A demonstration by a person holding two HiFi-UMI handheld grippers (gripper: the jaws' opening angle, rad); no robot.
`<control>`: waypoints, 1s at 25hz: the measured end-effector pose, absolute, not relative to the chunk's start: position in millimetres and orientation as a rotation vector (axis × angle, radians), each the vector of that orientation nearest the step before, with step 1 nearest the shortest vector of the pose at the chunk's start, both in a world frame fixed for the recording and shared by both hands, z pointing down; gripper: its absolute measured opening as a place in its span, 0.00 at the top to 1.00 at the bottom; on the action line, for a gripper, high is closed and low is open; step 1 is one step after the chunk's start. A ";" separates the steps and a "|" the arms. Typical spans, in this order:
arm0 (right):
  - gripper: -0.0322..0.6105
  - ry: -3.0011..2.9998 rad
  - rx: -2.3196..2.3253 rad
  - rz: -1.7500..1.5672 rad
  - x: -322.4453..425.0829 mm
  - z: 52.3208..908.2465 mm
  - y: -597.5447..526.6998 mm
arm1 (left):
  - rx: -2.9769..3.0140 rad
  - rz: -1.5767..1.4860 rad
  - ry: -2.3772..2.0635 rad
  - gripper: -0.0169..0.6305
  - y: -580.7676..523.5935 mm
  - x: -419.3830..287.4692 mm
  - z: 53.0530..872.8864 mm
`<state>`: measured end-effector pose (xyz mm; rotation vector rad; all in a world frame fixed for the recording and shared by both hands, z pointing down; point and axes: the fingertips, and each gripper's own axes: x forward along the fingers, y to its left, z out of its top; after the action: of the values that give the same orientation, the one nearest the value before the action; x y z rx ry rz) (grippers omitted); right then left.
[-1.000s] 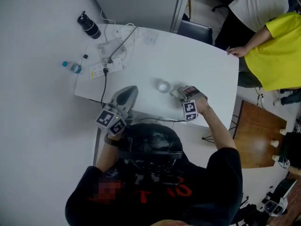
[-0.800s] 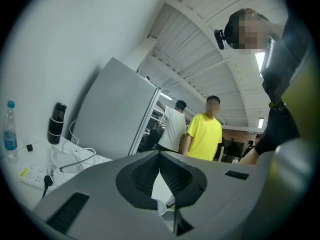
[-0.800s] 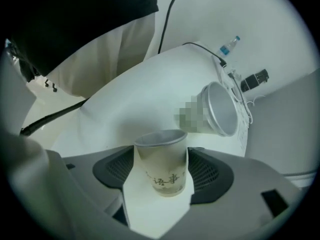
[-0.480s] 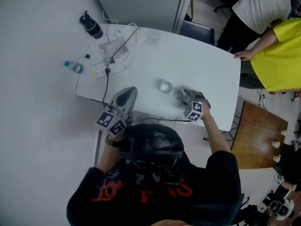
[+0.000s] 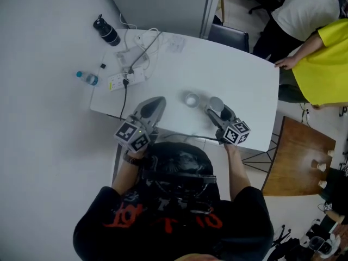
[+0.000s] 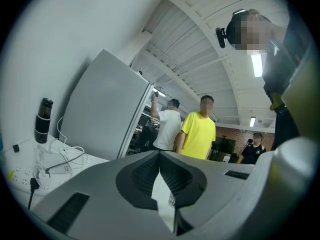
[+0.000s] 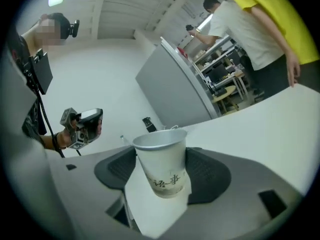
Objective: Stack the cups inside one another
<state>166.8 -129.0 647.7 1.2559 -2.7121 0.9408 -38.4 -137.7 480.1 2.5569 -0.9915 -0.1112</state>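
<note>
A white paper cup (image 7: 162,170) with dark print stands upright between the jaws of my right gripper (image 7: 161,151), which is shut on it and holds it above the white table (image 5: 239,75). In the head view that cup (image 5: 217,101) shows its open mouth just ahead of the right gripper (image 5: 218,109). A second cup (image 5: 191,99) stands on the table to its left. My left gripper (image 5: 159,100) hovers at the table's near edge, left of both cups, shut with nothing in it. In its own view the left gripper (image 6: 160,154) has its jaw tips touching.
At the table's far left are a black bottle (image 5: 104,30), a small water bottle (image 5: 87,78) and a power strip (image 5: 120,80) with cables. A person in yellow (image 5: 326,58) rests a hand on the right edge. A wooden table (image 5: 296,156) stands lower right.
My right gripper has risen off the table and rolled, bringing the cup from its side to upright. The left gripper has stayed almost in place.
</note>
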 end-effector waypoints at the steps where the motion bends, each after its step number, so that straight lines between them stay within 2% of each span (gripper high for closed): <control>1: 0.45 -2.728 1.252 0.931 158.4 644.1 -133.6 | 2.557 -0.110 -0.994 0.97 -137.9 -38.5 479.6; 13: 0.45 -2.712 1.223 0.807 99.1 652.1 -178.5 | 2.530 -0.142 -1.090 0.97 -136.9 -68.3 475.3; 25: 0.41 -2.709 1.184 0.818 90.7 658.1 -172.0 | 2.529 -0.144 -1.069 0.97 -136.8 -67.4 476.2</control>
<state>90.7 -172.0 658.1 1.1835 -2.7088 0.8179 -67.4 -136.8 476.2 2.5285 -1.0690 -0.1436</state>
